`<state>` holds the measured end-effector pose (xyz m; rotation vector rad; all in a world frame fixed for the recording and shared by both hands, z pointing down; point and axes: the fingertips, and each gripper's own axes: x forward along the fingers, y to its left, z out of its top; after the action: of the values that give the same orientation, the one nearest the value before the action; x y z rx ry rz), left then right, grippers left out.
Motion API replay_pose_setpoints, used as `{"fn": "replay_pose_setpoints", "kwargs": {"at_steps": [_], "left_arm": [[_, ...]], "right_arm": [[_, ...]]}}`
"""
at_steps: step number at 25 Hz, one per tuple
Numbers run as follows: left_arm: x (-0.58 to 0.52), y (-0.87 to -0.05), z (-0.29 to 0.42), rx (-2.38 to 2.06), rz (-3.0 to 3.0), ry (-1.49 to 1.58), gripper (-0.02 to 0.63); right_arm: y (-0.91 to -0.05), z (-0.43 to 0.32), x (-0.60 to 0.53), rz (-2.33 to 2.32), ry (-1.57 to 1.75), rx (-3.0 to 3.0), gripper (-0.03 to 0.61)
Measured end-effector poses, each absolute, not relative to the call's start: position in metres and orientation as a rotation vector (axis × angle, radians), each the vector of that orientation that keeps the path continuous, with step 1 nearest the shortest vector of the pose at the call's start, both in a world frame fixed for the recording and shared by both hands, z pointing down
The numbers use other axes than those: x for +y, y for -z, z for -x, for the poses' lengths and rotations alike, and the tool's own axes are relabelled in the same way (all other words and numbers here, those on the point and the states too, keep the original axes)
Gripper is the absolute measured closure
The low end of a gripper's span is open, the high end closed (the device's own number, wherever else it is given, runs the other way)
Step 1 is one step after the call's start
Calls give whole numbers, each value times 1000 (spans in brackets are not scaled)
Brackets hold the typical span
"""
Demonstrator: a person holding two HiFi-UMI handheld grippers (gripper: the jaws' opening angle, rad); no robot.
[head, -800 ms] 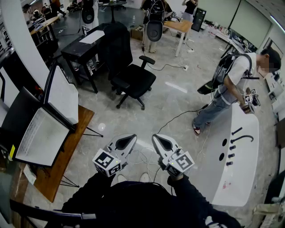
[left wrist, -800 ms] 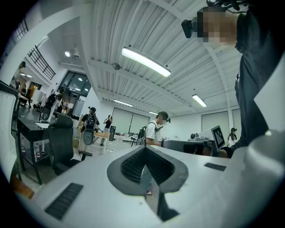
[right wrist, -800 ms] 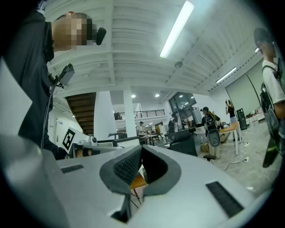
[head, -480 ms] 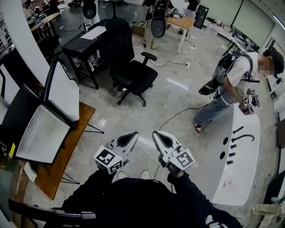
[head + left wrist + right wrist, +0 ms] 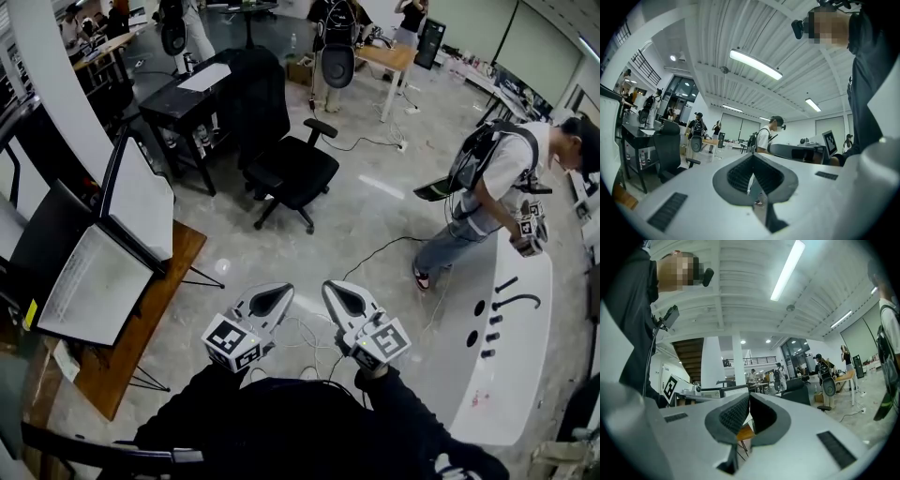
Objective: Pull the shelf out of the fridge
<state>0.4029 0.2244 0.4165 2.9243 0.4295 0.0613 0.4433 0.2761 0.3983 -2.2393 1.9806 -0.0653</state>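
Note:
No fridge or shelf shows in any view. In the head view both grippers are held close in front of the person's dark-sleeved chest, above the floor. My left gripper (image 5: 279,289) is shut with nothing between its jaws, and its marker cube points down-left. My right gripper (image 5: 331,286) is shut and empty too, beside the left one and a short way apart. In the left gripper view the left gripper (image 5: 752,157) points up across the room with its pads together. The right gripper view shows the right gripper (image 5: 748,397) shut the same way.
A black office chair (image 5: 292,172) and a black desk (image 5: 184,94) stand ahead. A wooden table (image 5: 142,314) with tilted white panels (image 5: 94,283) is at the left. A white curved counter (image 5: 511,361) lies right, with a backpack-wearing person (image 5: 487,183) beside it. Cables (image 5: 375,251) cross the floor.
Both grippers have sunk slightly lower in the head view and stay shut. The person at the counter has shifted a little to the right.

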Motion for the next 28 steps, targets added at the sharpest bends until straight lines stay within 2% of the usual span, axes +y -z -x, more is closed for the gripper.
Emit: {"fn": "replay_pose_setpoints", "kwargs": {"at_steps": [13, 28], "left_arm": [[178, -421, -342, -31, -2973, -43, 607], [74, -434, -162, -713, -2843, 42, 607]], "right_arm": [[-406, -388, 212, 1896, 51, 2338, 571], [-421, -219, 88, 1346, 204, 2670, 571]]}}
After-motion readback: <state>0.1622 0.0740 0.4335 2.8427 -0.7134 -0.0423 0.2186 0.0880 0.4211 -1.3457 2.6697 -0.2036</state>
